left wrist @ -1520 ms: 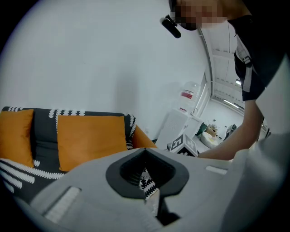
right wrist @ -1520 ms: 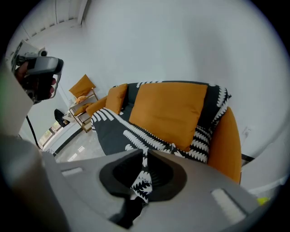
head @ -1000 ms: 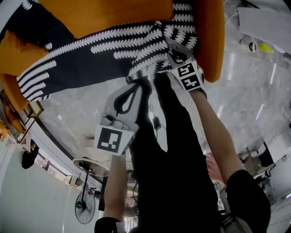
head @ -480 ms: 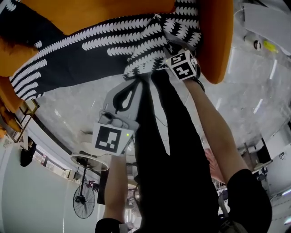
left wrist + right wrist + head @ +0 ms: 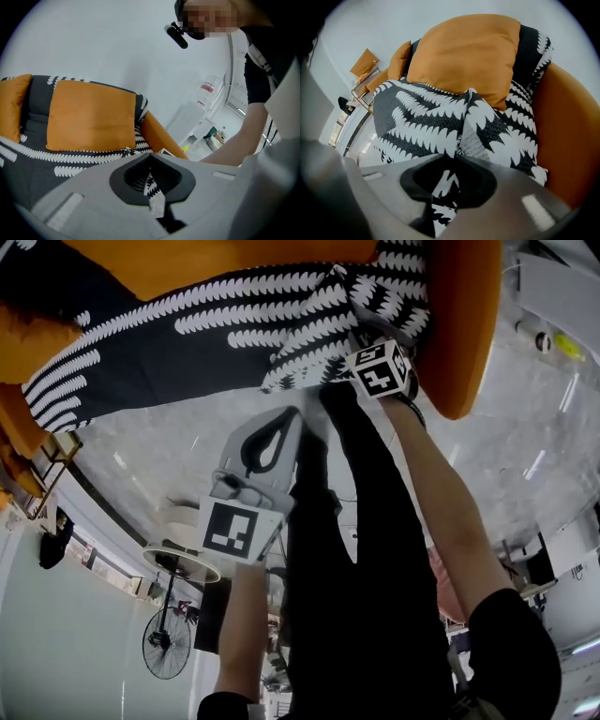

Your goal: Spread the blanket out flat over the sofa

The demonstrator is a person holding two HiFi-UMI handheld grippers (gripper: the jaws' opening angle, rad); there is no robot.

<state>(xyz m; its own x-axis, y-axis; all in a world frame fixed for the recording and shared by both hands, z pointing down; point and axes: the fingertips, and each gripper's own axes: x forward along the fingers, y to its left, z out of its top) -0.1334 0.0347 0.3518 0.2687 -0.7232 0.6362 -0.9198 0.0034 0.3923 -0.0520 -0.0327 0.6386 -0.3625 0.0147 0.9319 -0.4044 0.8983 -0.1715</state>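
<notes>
Blanket (image 5: 187, 343) is draped across the sofa (image 5: 459, 334) at frame top. Its bunched front edge is clenched in left tongs (image 5: 149, 158) and right tongs (image 5: 454, 161), the latter's jaws having just been closing slightly. Open floor (image 5: 169, 456) is seen below.

both arms stretch forward and down. the left gripper (image 5: 151, 158), on a bare left forearm (image 5: 246, 629), pinches a strip of blanket (image 5: 151, 182); the right gripper (image 5: 454, 159), farther out, jaws just eased slightly wider, clasps a blanket fold.
</notes>
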